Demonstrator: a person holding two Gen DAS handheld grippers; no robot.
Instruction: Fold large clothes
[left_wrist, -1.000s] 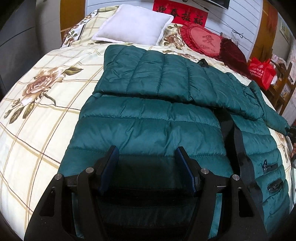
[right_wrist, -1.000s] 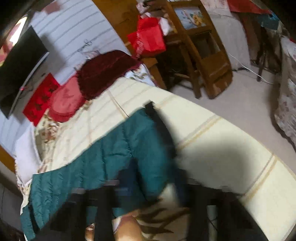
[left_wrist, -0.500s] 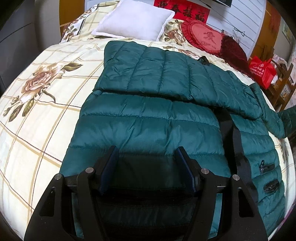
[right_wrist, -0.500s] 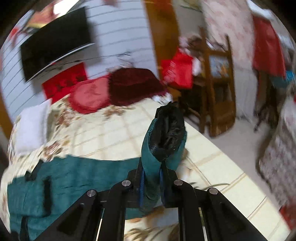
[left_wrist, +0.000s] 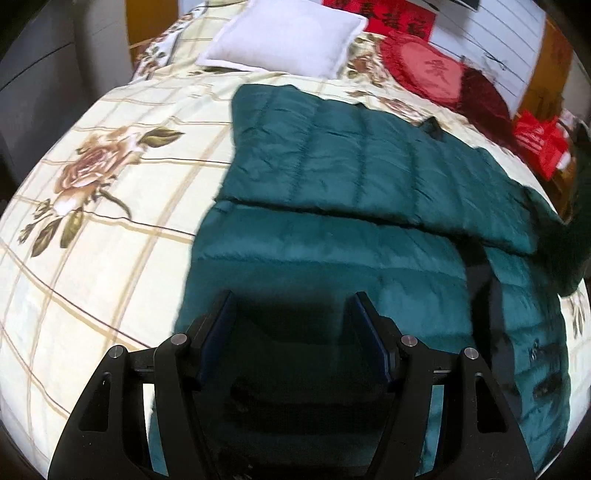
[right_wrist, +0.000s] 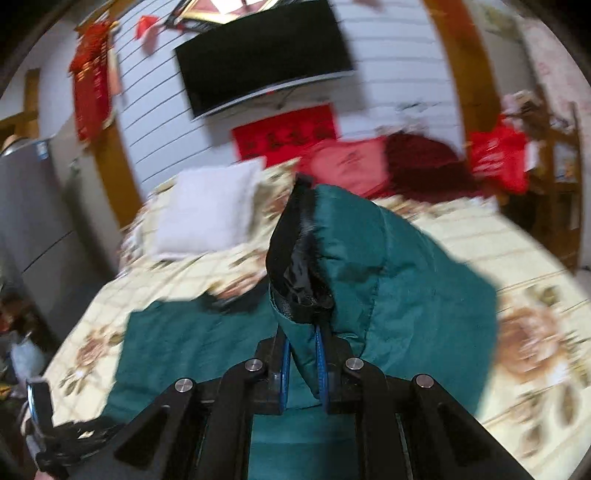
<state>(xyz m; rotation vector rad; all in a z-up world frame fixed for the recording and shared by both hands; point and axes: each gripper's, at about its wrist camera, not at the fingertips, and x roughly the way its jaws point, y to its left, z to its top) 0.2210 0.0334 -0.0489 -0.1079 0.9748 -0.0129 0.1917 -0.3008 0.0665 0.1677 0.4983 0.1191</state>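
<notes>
A dark green quilted puffer jacket (left_wrist: 332, 206) lies spread on the bed, one sleeve folded across its body. My left gripper (left_wrist: 293, 314) is open and empty, hovering over the jacket's near hem. My right gripper (right_wrist: 303, 345) is shut on the other sleeve's cuff end (right_wrist: 306, 266), green with a black lining, and holds it lifted above the bed. That lifted sleeve shows at the right edge of the left wrist view (left_wrist: 576, 236). The rest of the jacket (right_wrist: 184, 350) lies below in the right wrist view.
The bed has a cream floral checked cover (left_wrist: 110, 184). A white pillow (left_wrist: 284, 37) and red cushions (left_wrist: 432, 70) lie at its head. A red bag (left_wrist: 539, 144) and wooden furniture (right_wrist: 554, 184) stand beside the bed. A TV (right_wrist: 266, 55) hangs on the wall.
My right gripper has closed on the sleeve cuff, lifted it off the bed and swung it toward the jacket body. My left gripper stayed open, drifting slightly over the hem.
</notes>
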